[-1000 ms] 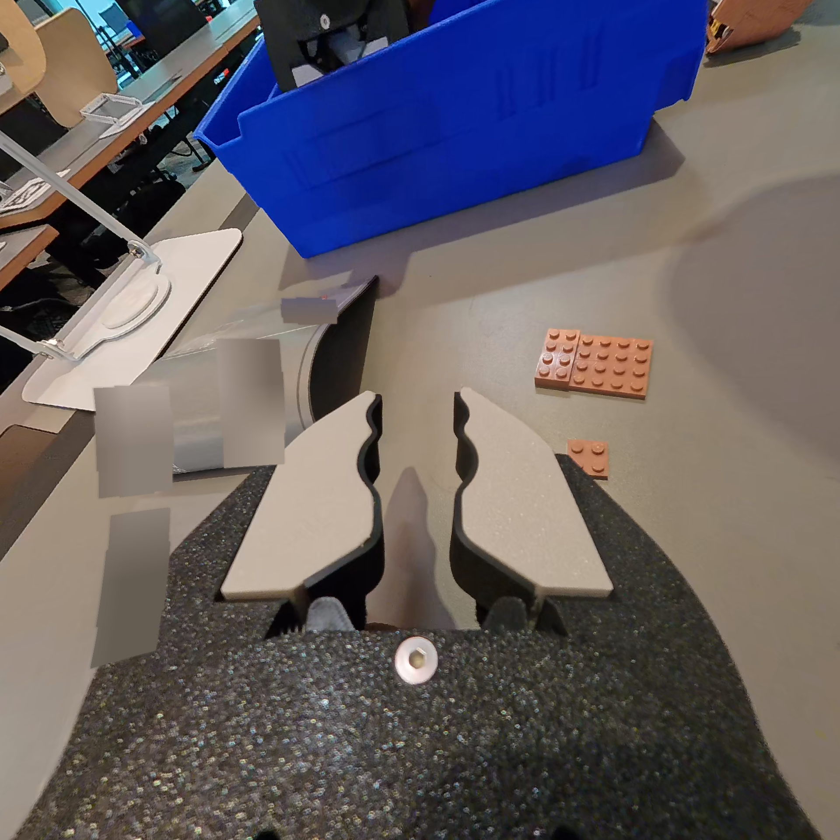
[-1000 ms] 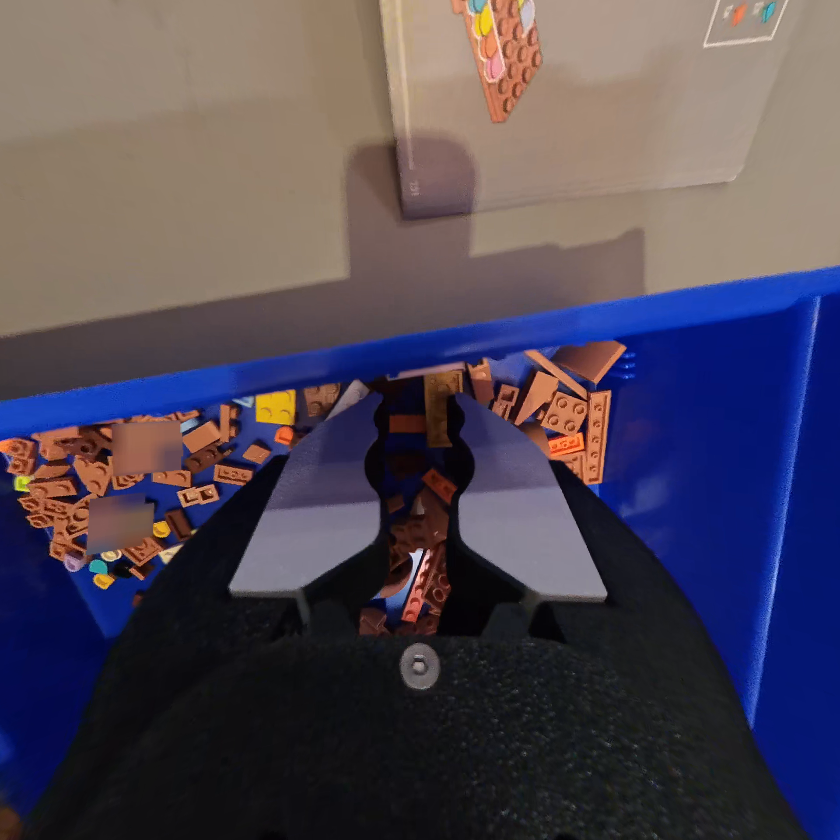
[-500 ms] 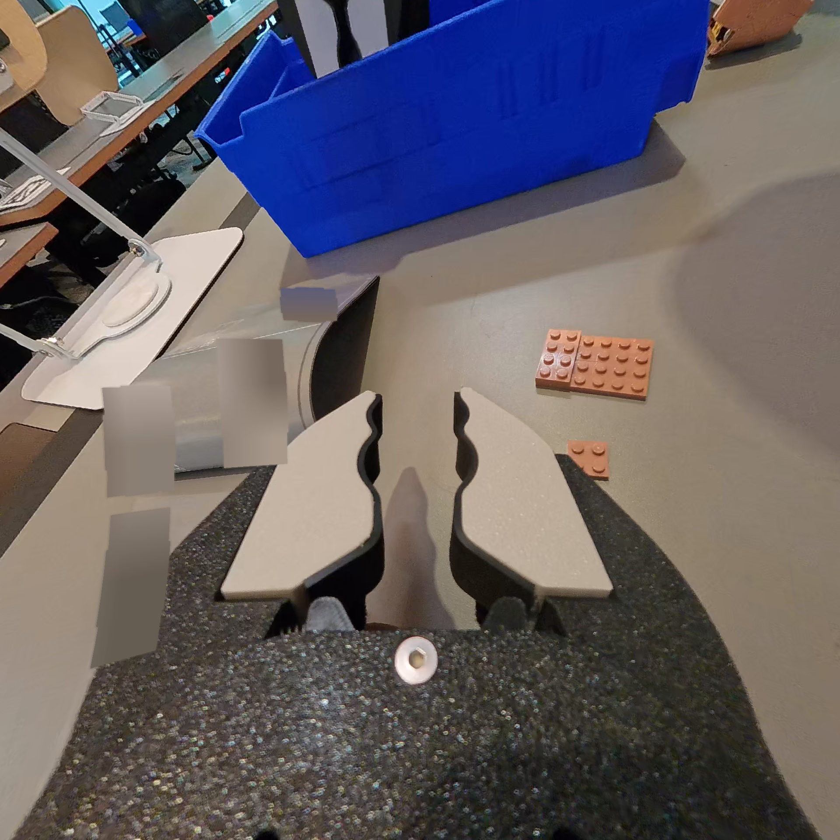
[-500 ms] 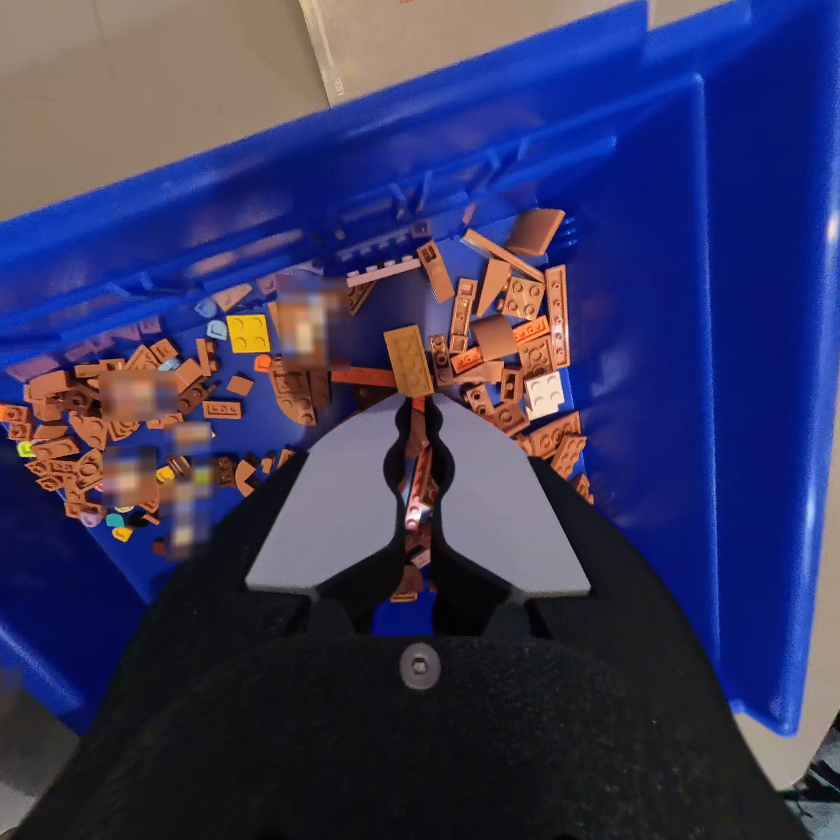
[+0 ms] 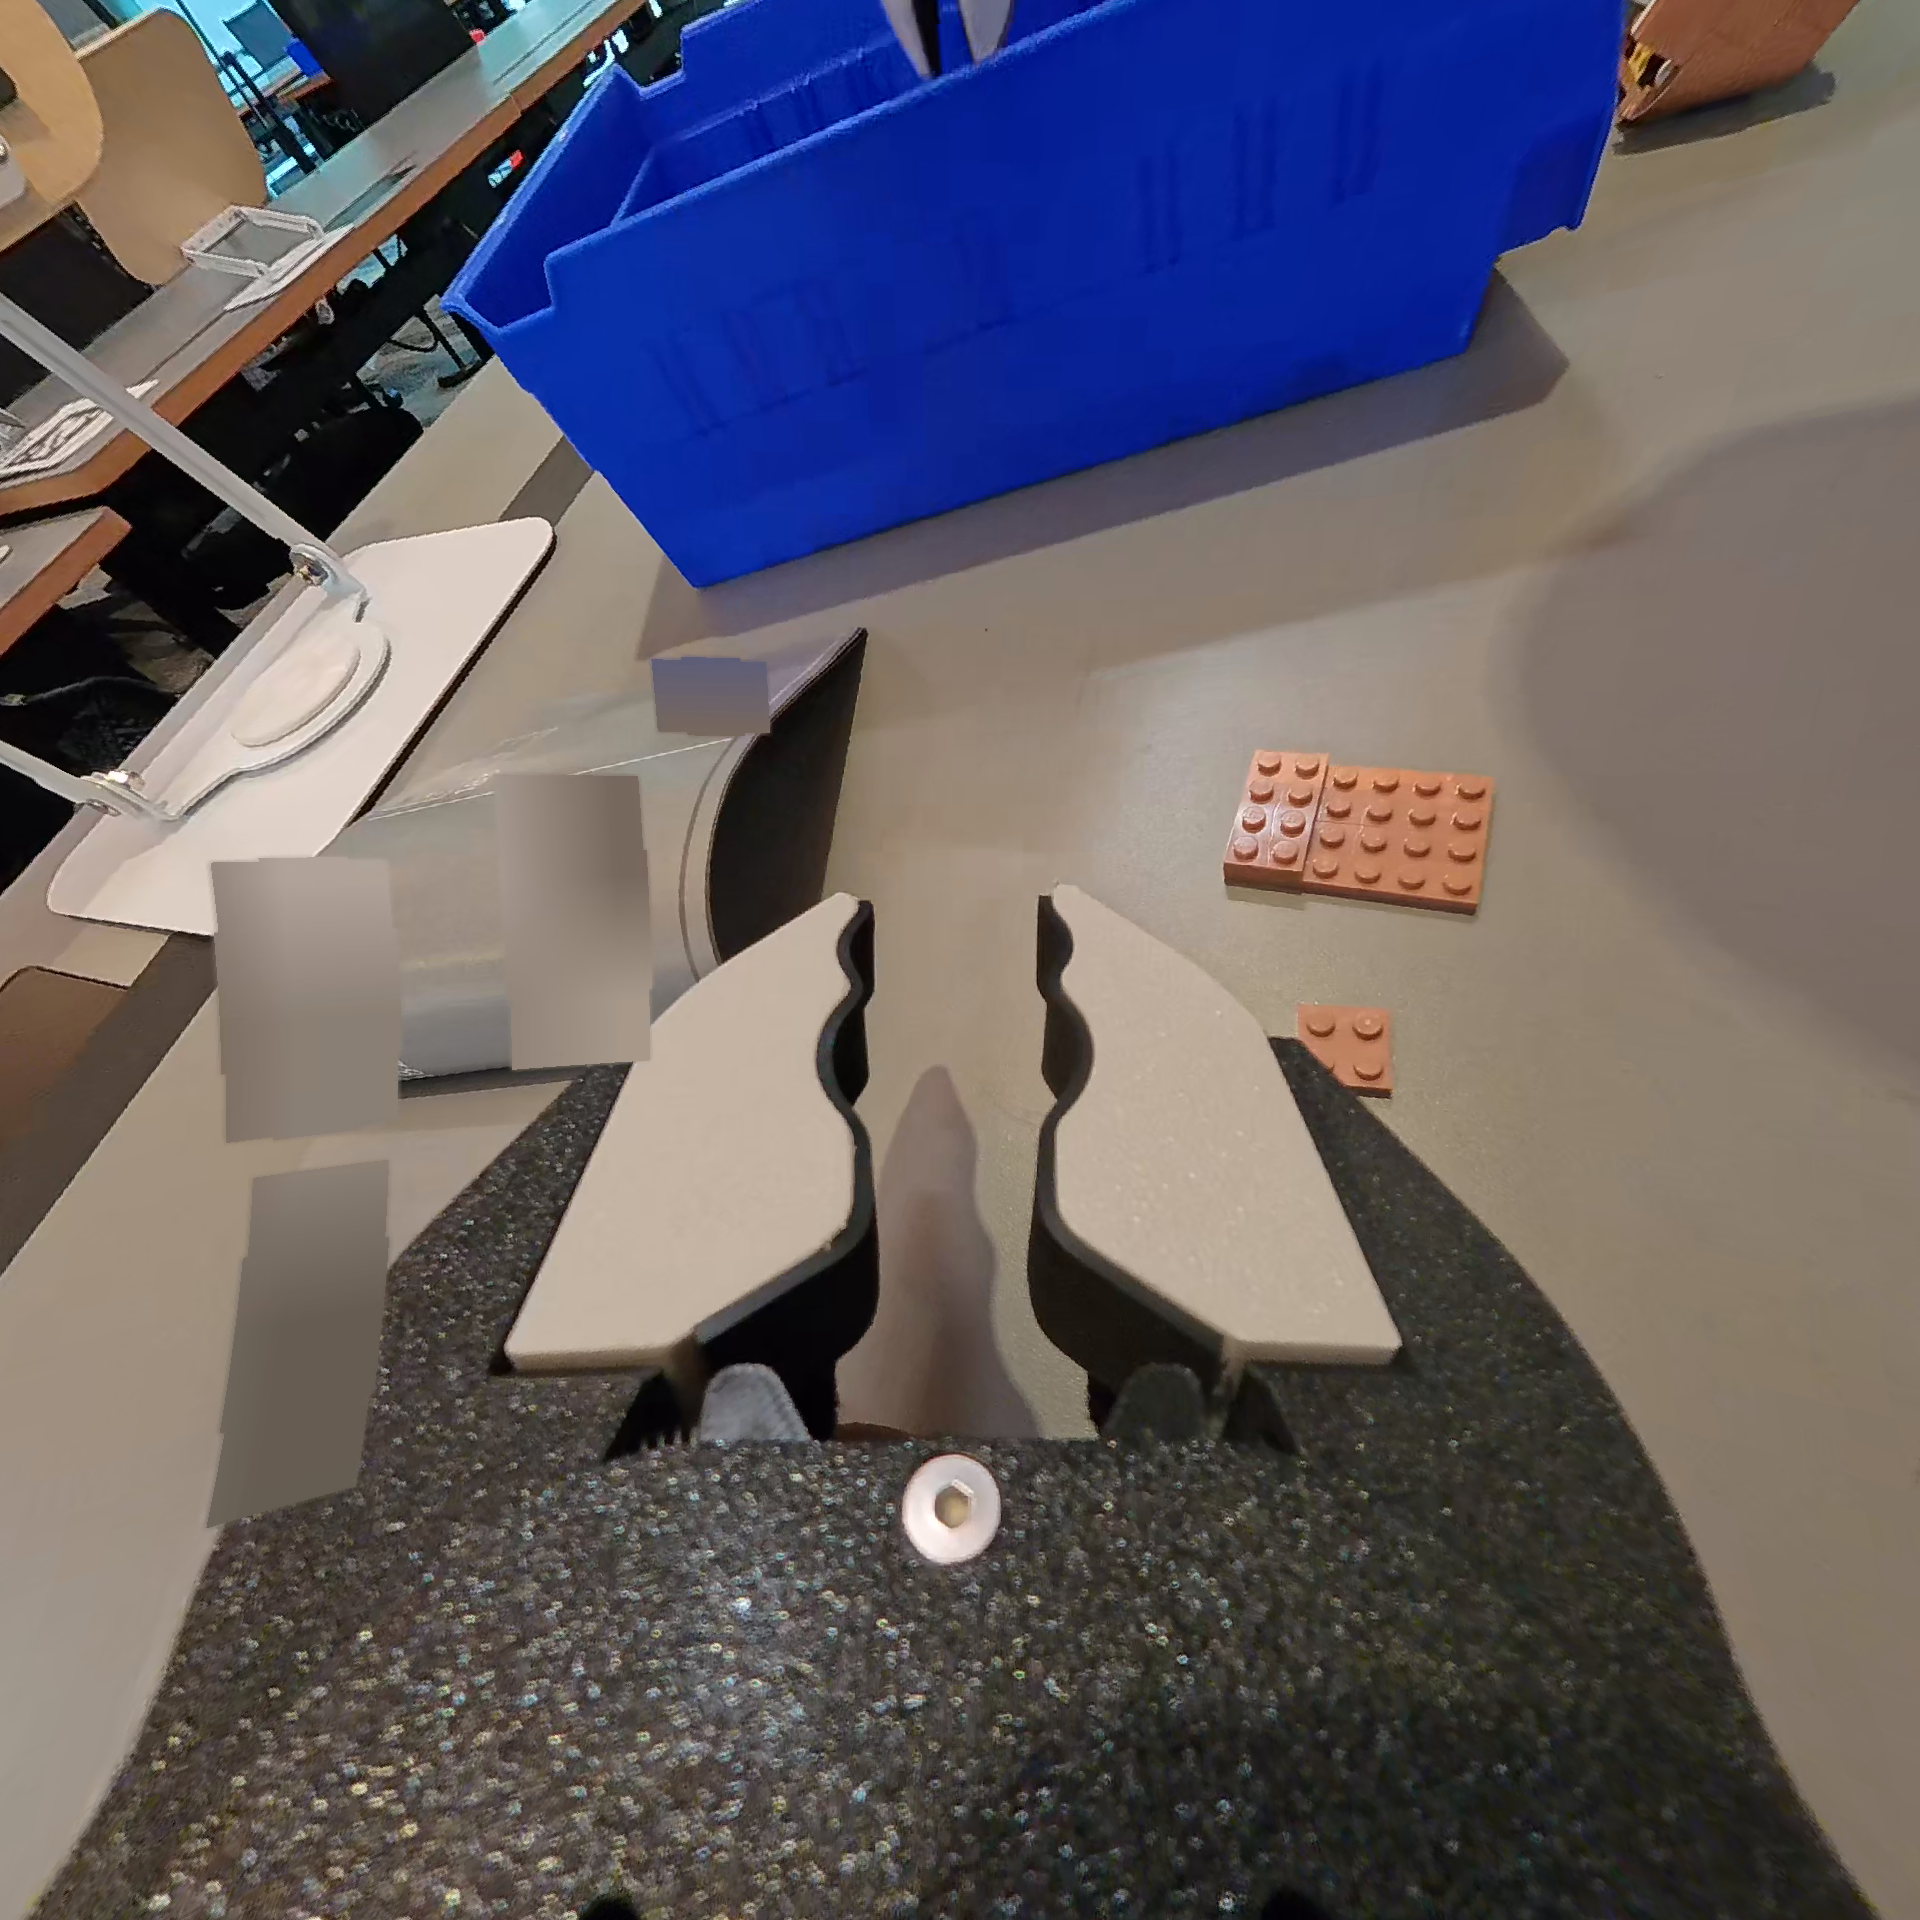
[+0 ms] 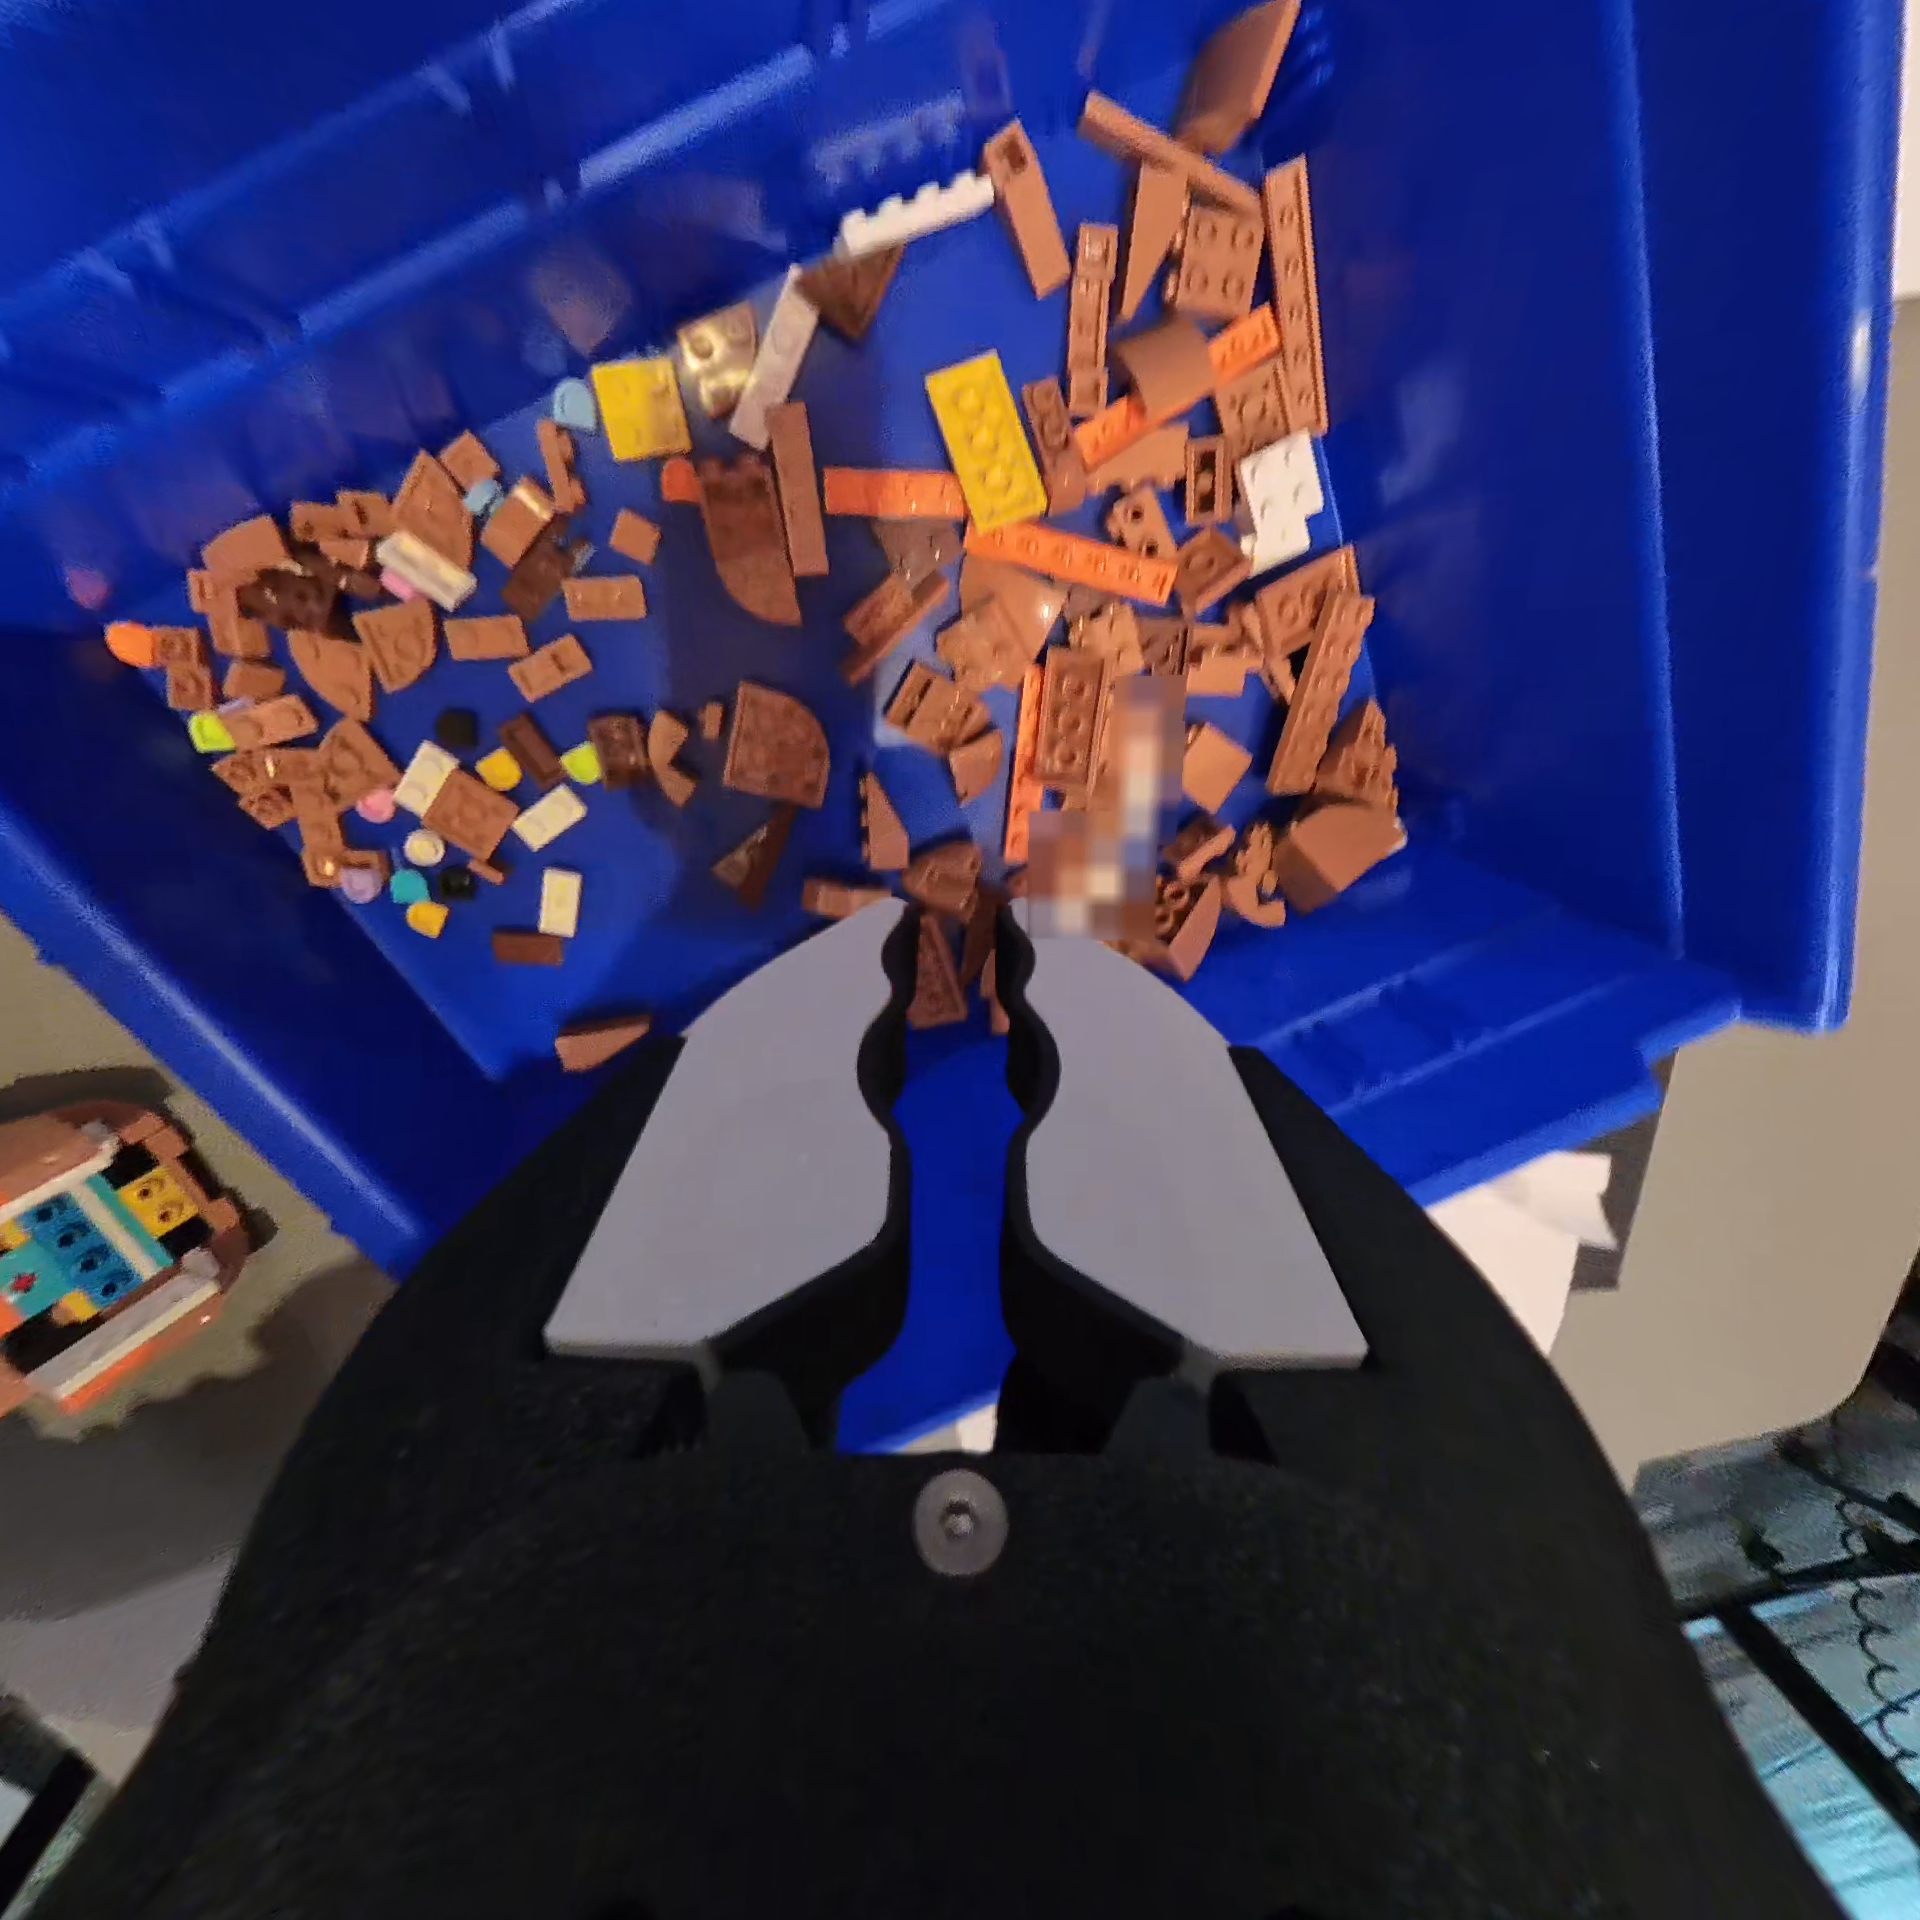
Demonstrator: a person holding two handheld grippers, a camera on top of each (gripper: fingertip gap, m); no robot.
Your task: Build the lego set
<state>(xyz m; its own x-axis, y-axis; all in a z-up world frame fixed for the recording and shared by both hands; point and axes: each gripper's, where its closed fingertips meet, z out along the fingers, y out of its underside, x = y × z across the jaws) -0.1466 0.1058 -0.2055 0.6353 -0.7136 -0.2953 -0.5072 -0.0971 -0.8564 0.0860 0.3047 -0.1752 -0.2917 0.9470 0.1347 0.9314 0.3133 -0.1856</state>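
My left gripper (image 5: 956, 914) is open and empty, low over the grey table. Right of it lie a brown plate assembly (image 5: 1361, 831) and a small square brown plate (image 5: 1348, 1046). My right gripper (image 6: 948, 920) is over the blue bin (image 6: 1558, 520), its jaws nearly closed on a small brown lego piece (image 6: 932, 977) held at the tips. The bin holds several loose brown, orange, yellow and white pieces (image 6: 1039, 582). The bin also shows in the left wrist view (image 5: 1039, 260), with the right gripper's fingertips (image 5: 982, 26) above its rim.
An open instruction booklet (image 5: 748, 810) lies left of my left gripper, with a white lamp base (image 5: 436, 623) beyond it. A partly built colourful lego model (image 6: 94, 1278) sits on the table beside the bin. White paper (image 6: 1538, 1216) lies by the bin's near corner. About 30 cm separates my left fingertips from my right. The small square brown plate (image 5: 1348, 1046) lies some 6 cm from my left tips, 35 cm from my right tips.
My right gripper closed on a brown piece among the pile and rose back out of the bin, so more of the bin shows. My left gripper has not moved.
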